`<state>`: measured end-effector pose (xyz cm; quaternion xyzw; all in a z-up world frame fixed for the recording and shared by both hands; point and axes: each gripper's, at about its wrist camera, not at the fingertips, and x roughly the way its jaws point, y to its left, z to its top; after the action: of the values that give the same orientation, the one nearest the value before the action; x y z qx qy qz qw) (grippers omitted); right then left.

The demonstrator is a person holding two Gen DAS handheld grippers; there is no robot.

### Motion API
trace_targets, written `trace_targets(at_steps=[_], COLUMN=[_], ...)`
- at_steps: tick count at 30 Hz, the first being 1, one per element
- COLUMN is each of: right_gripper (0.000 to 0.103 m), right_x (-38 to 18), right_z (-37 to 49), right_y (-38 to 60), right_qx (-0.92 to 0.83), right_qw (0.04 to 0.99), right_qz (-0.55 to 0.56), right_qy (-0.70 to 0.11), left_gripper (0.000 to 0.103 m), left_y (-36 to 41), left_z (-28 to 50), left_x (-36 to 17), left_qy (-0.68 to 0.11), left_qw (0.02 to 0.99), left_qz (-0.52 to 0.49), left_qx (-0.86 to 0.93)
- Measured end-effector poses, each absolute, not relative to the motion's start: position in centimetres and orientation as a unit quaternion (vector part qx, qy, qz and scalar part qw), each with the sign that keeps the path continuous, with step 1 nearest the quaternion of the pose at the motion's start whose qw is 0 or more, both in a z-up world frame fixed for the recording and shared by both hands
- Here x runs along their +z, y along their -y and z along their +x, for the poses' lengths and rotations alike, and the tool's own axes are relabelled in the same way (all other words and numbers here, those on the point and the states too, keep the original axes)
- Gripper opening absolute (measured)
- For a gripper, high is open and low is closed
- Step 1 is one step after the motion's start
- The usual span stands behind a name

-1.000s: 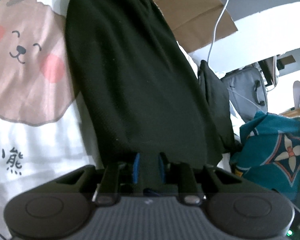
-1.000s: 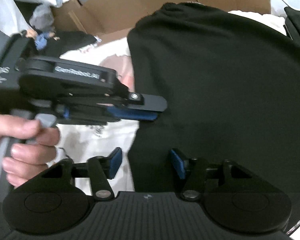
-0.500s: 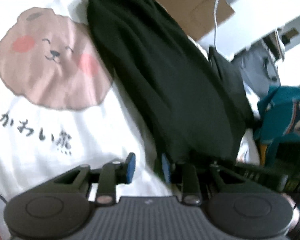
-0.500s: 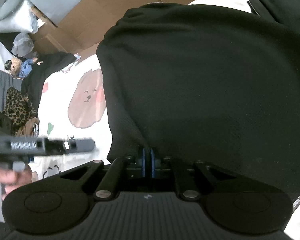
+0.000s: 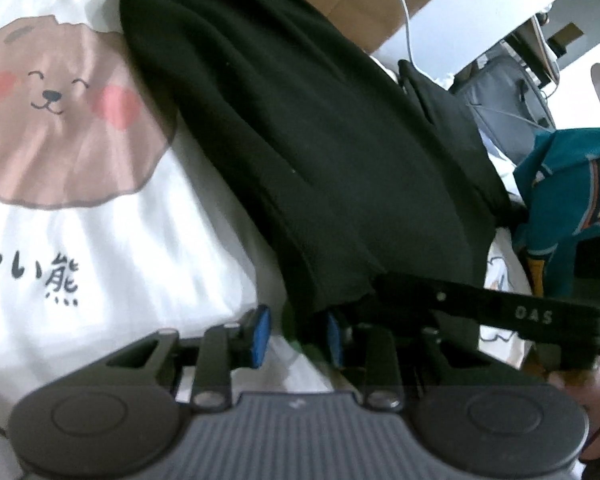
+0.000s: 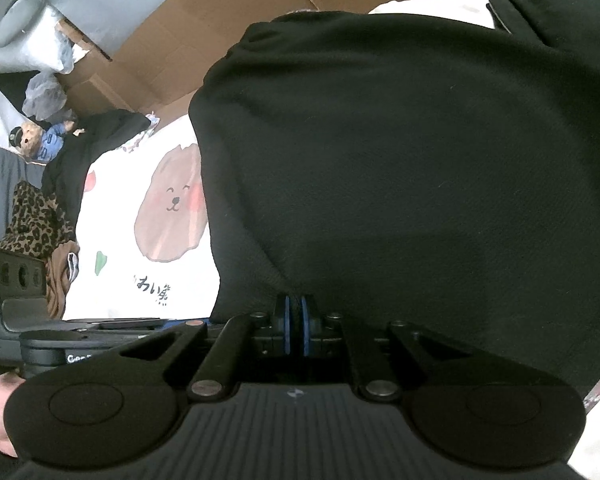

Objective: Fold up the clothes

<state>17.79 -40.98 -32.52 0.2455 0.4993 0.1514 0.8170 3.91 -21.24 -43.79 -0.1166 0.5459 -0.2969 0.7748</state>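
The right gripper [image 6: 296,330] is seen with its blue pads pressed together on the near hem of the black garment [image 6: 400,168], which is pinched between them. The left gripper [image 5: 298,338] is held with its pads apart, having just been opening; the near left corner of the same black garment [image 5: 300,128] hangs between them, against the right pad, with no clamping seen. The garment is laid lengthwise away from both grippers, its long axis running from the gripped hem to its far end by the cardboard [image 6: 204,28]. It is spread over a white sheet [image 5: 100,248] printed with a brown bear face [image 5: 56,120], which lies uncovered along its left edge. A teal patterned cloth [image 5: 560,200] is seen beyond its right side.
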Motion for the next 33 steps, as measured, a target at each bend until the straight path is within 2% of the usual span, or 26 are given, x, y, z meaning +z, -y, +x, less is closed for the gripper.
trace_targets(at_steps=[3,4,6,8,13,19,21,27,30,33], right_gripper=[0.007,0.008,0.026,0.030,0.030,0.032,0.032,0.032,0.032,0.032], right_x=[-32.5,-32.5,-32.4,-32.3,-33.1,-34.3,-34.2,-32.8,-32.6,-32.7], right_z=[17.7,17.6,17.3,17.2,16.9,16.3,16.2,15.8,15.7,15.1], right_y=[41.5,41.9,42.7,43.7,45.7,45.2,45.3,44.2,43.0,41.8], right_qx=[0.154,0.152,0.142,0.129,0.107,0.095,0.095,0.131,0.157,0.175], right_qw=[0.813,0.811,0.811,0.815,0.811,0.807,0.807,0.820,0.814,0.806], right_qz=[0.263,0.275,0.292,0.297,0.307,0.266,0.267,0.249,0.254,0.250], right_qy=[-0.496,-0.493,-0.487,-0.480,-0.486,-0.519,-0.517,-0.498,-0.498,-0.507], left_gripper=[0.008,0.007,0.006,0.006,0.005,0.005,0.001,0.001,0.002,0.007], left_y=[21.1,21.0,20.6,19.7,16.6,15.5,15.0,13.5,13.4,14.2], left_z=[3.9,3.7,3.3,2.7,1.3,0.0,-0.1,-0.1,0.5,1.7], left_x=[-43.6,-43.4,-42.9,-42.4,-42.2,-43.1,-43.5,-43.0,-42.0,-41.1], left_qy=[-0.537,-0.535,-0.530,-0.522,-0.513,-0.516,-0.525,-0.531,-0.521,-0.509], left_qw=[0.779,0.780,0.787,0.794,0.802,0.802,0.800,0.801,0.809,0.814], left_qz=[-0.118,-0.118,-0.111,-0.122,-0.159,-0.174,-0.176,-0.172,-0.171,-0.175], left_qx=[-0.303,-0.303,-0.296,-0.288,-0.262,-0.245,-0.232,-0.214,-0.213,-0.219])
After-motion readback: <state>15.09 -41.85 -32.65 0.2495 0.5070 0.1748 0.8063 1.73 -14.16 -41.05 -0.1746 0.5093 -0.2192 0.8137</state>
